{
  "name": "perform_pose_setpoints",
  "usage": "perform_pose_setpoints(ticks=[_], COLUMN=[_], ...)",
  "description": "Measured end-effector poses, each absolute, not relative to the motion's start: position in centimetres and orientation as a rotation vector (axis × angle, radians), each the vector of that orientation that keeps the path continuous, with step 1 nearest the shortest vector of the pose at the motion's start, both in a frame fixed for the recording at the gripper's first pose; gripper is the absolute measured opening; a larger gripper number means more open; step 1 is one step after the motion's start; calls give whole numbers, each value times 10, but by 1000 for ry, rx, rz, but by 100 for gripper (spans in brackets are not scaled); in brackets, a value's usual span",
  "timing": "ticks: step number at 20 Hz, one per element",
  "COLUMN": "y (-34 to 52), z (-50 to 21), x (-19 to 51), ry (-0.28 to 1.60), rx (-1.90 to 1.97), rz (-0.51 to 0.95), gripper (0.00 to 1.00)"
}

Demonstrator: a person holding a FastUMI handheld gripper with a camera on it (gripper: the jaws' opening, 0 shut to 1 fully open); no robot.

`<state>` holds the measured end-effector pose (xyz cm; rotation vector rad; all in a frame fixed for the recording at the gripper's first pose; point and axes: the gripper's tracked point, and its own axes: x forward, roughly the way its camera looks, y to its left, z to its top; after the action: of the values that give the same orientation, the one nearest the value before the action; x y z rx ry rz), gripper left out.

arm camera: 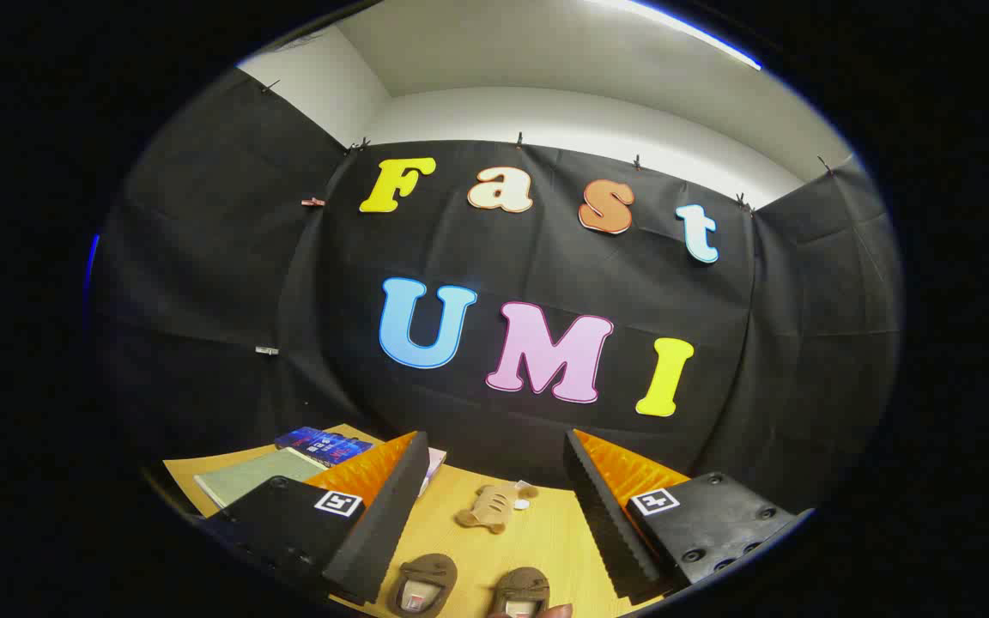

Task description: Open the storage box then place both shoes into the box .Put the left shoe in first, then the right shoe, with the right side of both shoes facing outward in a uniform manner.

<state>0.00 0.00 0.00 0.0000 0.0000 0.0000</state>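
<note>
On wooden table [546, 536], two shoes [424, 586] between wide-open, empty fingers [585, 502], black-draped booth

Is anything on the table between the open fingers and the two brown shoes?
Nothing visible blocks them. The gripper is open, and the two brown shoes lie side by side on the table between its fingers, close in. The small tan toy lies beyond the shoes, not in front of them.
</note>
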Motion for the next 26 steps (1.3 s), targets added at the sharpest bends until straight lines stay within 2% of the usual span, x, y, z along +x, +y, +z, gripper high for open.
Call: perform_pose_setpoints(ticks=[19,22,26], y=[20,37,78], z=[-3,-11,-34], x=[6,11,21], ry=[0,27,114], rx=[-30,-11,87], rz=[46,100,261], gripper=[97,97,97])
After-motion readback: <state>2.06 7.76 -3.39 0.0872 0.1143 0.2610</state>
